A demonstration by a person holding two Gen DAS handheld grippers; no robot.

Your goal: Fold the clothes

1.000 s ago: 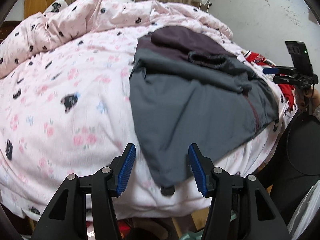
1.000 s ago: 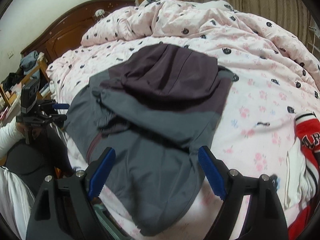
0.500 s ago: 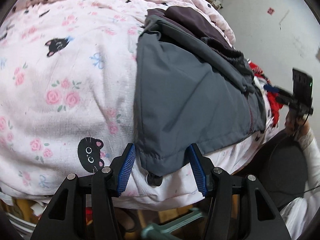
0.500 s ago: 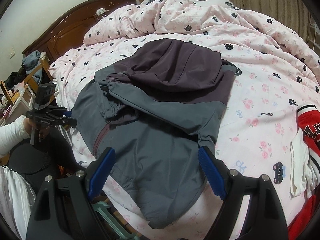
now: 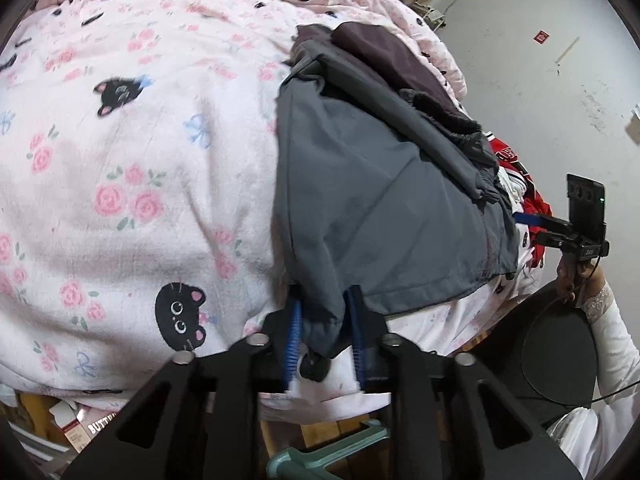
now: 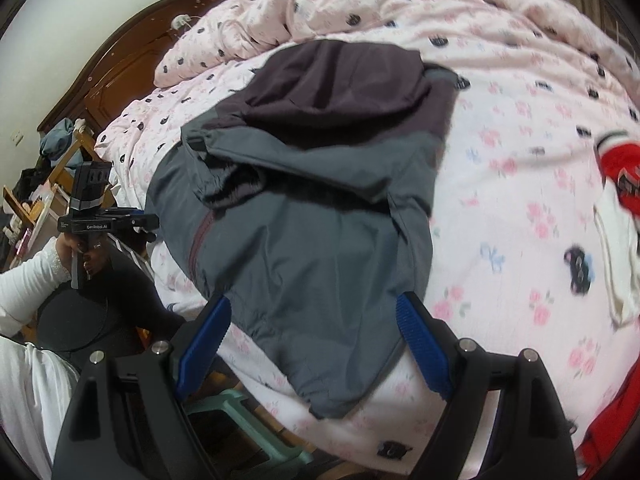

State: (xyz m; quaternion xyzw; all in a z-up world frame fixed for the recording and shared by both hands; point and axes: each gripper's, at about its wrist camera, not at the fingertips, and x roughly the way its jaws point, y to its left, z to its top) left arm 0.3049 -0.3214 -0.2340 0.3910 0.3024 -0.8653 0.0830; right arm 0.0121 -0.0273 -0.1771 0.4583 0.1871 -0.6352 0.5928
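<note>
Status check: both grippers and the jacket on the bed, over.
Left gripper closing on the gray jacket hem corner, cloth between its fingers. Right gripper open, straddling the other hem corner, not gripping. Red garment lies beside it, clear.

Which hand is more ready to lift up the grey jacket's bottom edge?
The left. The left gripper is closing with the grey jacket hem corner bunched between its blue pads. The right gripper hangs wide open over the other hem corner, gripping nothing yet.
</note>
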